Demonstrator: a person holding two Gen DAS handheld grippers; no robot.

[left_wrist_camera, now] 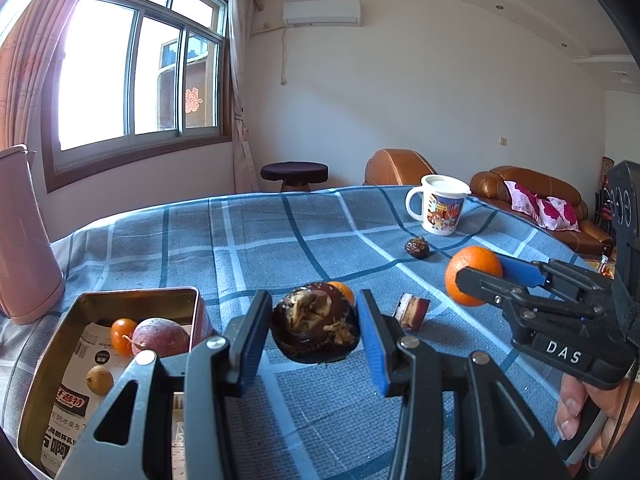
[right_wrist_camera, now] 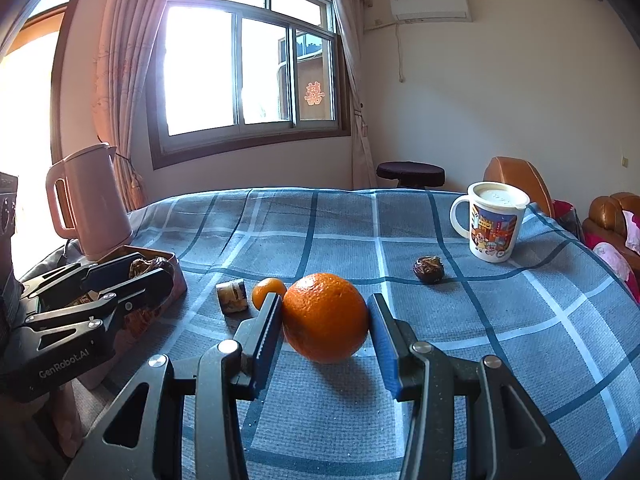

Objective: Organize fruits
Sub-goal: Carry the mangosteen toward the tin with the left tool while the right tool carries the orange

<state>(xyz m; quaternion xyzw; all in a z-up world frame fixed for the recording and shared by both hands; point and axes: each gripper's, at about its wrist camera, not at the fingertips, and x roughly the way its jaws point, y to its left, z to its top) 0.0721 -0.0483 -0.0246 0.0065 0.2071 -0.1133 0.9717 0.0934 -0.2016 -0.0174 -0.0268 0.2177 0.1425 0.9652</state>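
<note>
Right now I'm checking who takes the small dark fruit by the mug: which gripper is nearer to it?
Right. The right gripper straddles the big orange, just short of the small dark fruit; the left gripper sits farther back beside the tin.

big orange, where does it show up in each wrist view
Left wrist view: the large round orange sits right of centre on the blue checked tablecloth, between the right claw's fingers.
Right wrist view: the orange is centre frame, between that claw's fingers.
Shared landmark: the white cartoon-printed mug, beyond the orange.
</note>
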